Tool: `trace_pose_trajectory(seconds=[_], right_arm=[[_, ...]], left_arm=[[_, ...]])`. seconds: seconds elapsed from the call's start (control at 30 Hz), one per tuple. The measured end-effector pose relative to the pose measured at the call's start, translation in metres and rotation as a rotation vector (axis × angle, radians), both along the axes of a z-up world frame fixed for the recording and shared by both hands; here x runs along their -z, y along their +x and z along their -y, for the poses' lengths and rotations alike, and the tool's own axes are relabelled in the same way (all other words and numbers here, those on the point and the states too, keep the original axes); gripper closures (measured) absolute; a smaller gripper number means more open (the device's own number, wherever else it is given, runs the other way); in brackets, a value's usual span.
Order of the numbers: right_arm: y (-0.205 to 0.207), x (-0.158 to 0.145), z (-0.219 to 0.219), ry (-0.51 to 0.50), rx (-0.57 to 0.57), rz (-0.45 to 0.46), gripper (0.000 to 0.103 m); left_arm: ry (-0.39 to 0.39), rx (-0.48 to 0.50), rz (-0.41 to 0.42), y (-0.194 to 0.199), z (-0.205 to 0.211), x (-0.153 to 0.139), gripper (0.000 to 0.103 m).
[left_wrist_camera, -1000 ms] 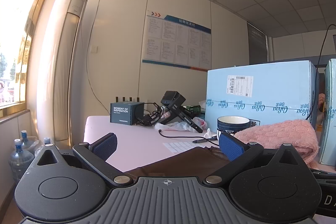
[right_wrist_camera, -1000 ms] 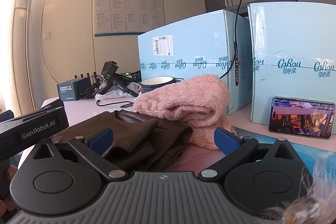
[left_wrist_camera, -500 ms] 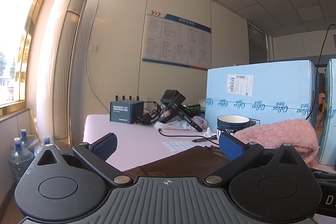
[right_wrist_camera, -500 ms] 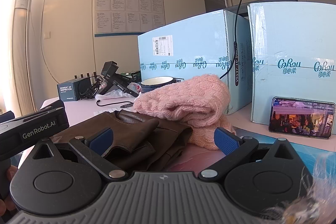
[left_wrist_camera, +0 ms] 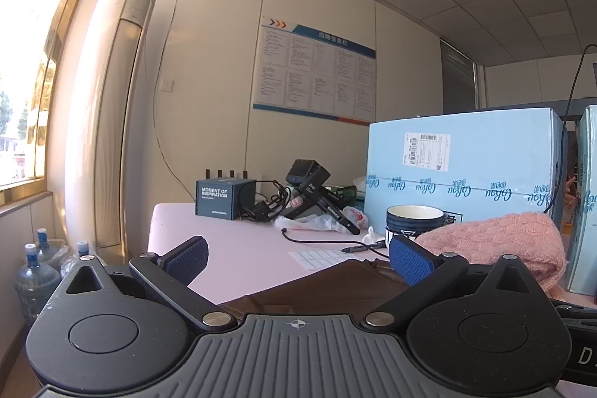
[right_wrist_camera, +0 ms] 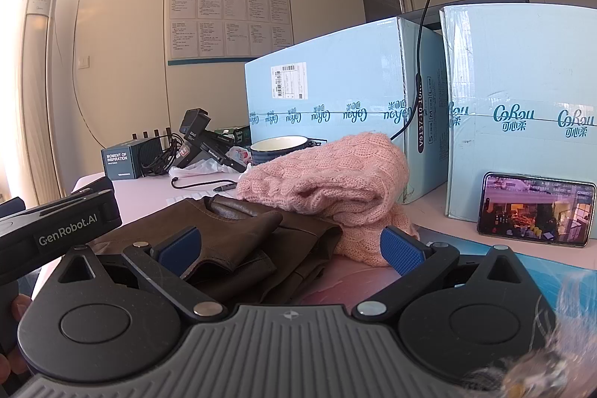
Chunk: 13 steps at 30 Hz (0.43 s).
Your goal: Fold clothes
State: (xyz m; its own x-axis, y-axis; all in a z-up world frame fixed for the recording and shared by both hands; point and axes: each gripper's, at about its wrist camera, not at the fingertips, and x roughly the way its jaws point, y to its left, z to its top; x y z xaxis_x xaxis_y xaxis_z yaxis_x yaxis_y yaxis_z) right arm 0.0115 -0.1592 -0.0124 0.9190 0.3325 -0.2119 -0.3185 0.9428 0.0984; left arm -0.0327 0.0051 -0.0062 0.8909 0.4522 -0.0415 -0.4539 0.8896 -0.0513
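- Hovering low at the table's near edge, the right gripper [right_wrist_camera: 289, 247] had its jaws spread wide and held nothing; the left gripper [left_wrist_camera: 298, 254] was equally wide and empty.
- Just ahead of both lay the rumpled brown garment [right_wrist_camera: 238, 237] on the table [left_wrist_camera: 246, 248], with the pink knit [right_wrist_camera: 328, 181] touching its far side.
- Best approach, in my judgement: pinch one layer at an outer corner with each gripper, avoiding the bunched middle and the knit, then pull flat before folding.
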Motion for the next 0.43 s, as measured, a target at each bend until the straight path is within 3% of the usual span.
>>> trace_pose_trajectory(seconds=[0.43], right_arm=[[0.0004,0.0,-0.0002,-0.001,0.0,0.0,0.0]], left_arm=[[-0.001,0.0,0.004,0.0004,0.0,0.0,0.0]])
